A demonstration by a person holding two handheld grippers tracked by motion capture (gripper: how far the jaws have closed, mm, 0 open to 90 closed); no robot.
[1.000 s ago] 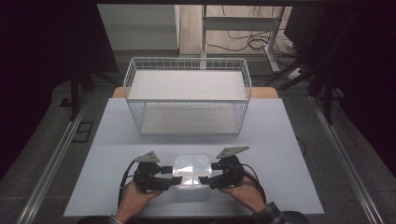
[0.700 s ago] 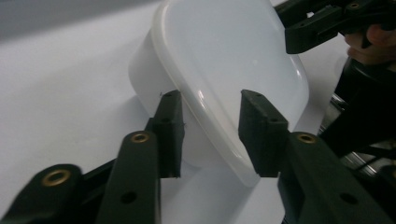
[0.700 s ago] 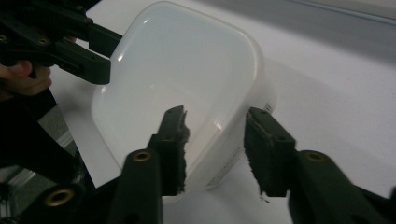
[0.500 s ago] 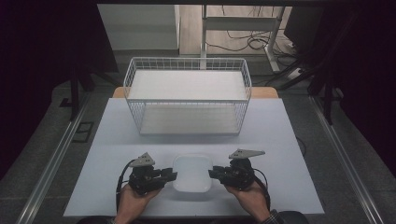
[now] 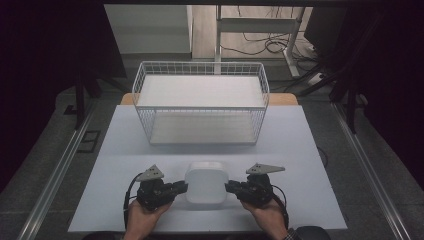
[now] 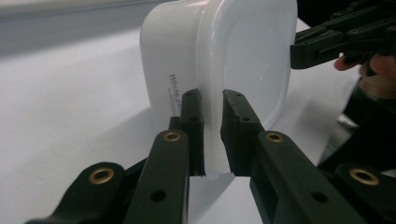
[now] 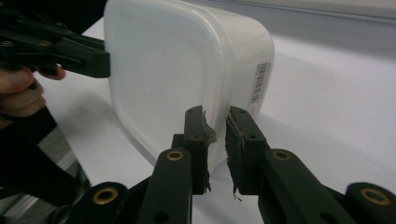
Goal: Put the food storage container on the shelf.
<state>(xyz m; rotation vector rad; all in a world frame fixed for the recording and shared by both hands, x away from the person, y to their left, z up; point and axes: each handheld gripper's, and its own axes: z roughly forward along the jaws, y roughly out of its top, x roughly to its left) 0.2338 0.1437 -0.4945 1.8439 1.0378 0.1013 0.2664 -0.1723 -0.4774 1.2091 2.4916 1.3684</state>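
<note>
A white plastic container point(image 5: 205, 184) with its lid on is held between both grippers near the table's front edge. It is tilted so that the lid faces up and toward me. My left gripper point(image 5: 183, 187) is shut on the rim at the container's left side. In the left gripper view the jaws clamp the lid's edge point(image 6: 212, 100) of the container point(image 6: 233, 51). My right gripper point(image 5: 228, 187) is shut on the opposite rim. The right gripper view has its jaws pinching the rim point(image 7: 217, 116) of the container point(image 7: 163, 65).
A white wire basket point(image 5: 200, 127) stands at the back middle of the white table point(image 5: 300, 150), a hand's length beyond the container. Metal rails run along both sides of the table. Dark furniture and cables lie on the floor beyond.
The hands have drawn slightly toward me and the container has tipped up, so its lid now faces the camera more. Both grippers keep their hold.
</note>
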